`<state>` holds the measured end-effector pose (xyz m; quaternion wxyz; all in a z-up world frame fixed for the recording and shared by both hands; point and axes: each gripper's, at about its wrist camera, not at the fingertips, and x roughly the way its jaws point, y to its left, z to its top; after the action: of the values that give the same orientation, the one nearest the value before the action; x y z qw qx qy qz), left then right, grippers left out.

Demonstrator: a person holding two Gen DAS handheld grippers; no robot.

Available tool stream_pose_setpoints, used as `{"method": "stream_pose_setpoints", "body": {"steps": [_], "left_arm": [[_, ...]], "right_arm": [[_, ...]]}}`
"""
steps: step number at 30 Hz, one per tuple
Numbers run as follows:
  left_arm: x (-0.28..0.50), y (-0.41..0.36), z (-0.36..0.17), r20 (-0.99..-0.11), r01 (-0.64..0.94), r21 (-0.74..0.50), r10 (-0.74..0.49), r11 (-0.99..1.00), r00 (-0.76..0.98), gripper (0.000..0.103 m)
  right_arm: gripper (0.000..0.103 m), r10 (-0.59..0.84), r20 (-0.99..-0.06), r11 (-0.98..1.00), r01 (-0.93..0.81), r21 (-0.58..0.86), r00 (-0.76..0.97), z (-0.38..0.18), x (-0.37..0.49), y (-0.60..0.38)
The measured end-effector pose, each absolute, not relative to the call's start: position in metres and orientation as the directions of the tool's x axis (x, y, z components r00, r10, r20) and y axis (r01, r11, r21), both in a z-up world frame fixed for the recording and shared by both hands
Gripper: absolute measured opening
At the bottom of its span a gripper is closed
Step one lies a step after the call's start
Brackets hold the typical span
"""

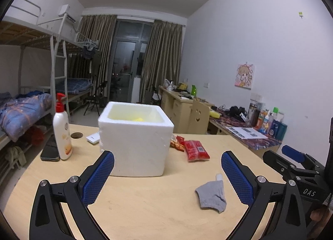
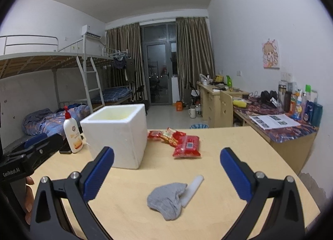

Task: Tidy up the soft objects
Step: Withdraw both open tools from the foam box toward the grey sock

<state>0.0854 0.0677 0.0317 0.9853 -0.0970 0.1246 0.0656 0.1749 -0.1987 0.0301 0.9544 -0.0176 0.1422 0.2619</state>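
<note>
Right gripper [image 2: 166, 169]: wide open and holding nothing. It hangs above the near part of the table, and the sock lies between its two blue fingers, so I think it is lined up to come down and grab.
Left gripper [image 1: 167, 169]: wide open and empty too. It points at the box, maybe waiting its turn.
Grey sock [image 2: 167, 200]: crumpled on the wooden table [image 2: 229, 136], near us, right of the box and apart from it. A white bit sticks out at its far side.
White foam box [image 2: 116, 133]: open on top, far and to the left of the sock. Something yellow [image 1: 138, 118] sits inside, so soft things likely go here.
Red snack packs [image 2: 187, 144]: just right of the box.
Lotion bottle [image 1: 62, 133]: stands left of the box, beside a dark phone [image 1: 50, 150].
</note>
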Motion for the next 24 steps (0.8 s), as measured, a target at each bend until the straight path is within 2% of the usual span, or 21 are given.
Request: {"method": "stream_pose_setpoints", "body": {"steps": [8,24], "left_arm": [[0.09,0.053,0.01,-0.266,-0.111,-0.192,0.057,0.975,0.962,0.103],[0.122,0.029,-0.01,-0.352,-0.035,-0.196,-0.037,0.98,0.935,0.103]], "right_arm": [[0.103,0.46,-0.321,0.88,-0.472,0.045,0.828,0.009,0.171,-0.215],[0.103,0.423,-0.402,0.897,-0.439,0.058,0.812,-0.008,0.192,-0.222]]}}
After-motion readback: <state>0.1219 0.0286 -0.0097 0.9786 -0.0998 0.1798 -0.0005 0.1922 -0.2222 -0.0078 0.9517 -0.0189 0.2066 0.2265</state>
